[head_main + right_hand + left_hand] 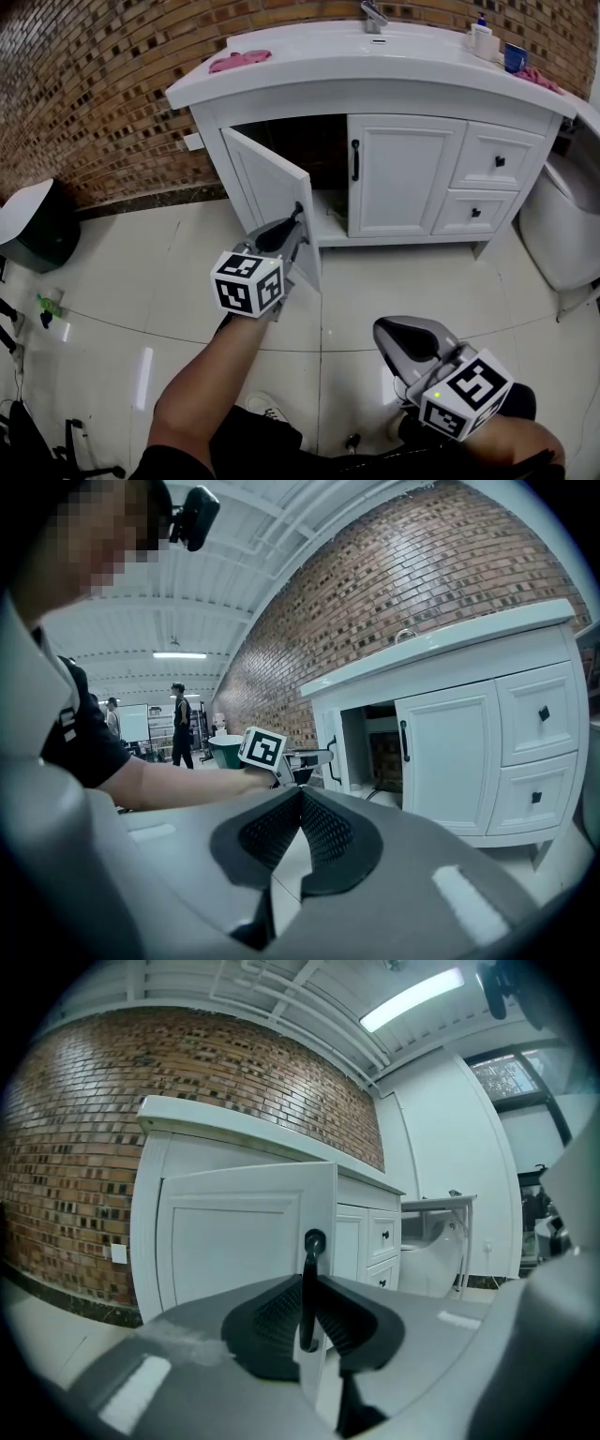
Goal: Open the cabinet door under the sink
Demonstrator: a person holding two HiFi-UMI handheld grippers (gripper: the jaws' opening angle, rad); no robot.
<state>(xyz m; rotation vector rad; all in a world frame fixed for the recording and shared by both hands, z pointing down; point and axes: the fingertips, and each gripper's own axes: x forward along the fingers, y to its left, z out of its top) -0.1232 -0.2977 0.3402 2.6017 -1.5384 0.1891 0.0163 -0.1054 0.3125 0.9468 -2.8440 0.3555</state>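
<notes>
1. Gripped in left tongs (298, 217): black handle (308, 1288) of cabinet door (267, 183) just ahead, swung halfway open.
2. Held back, well apart: right tongs (382, 330), closed on nothing.
3. Remaining: at most a wider swing.

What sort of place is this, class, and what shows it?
Probably a mock bathroom inside a large workshop hall: a white vanity cabinet with faucet against a brick wall, what looks like a toilet beside it, and people standing in open hall space beyond.
</notes>
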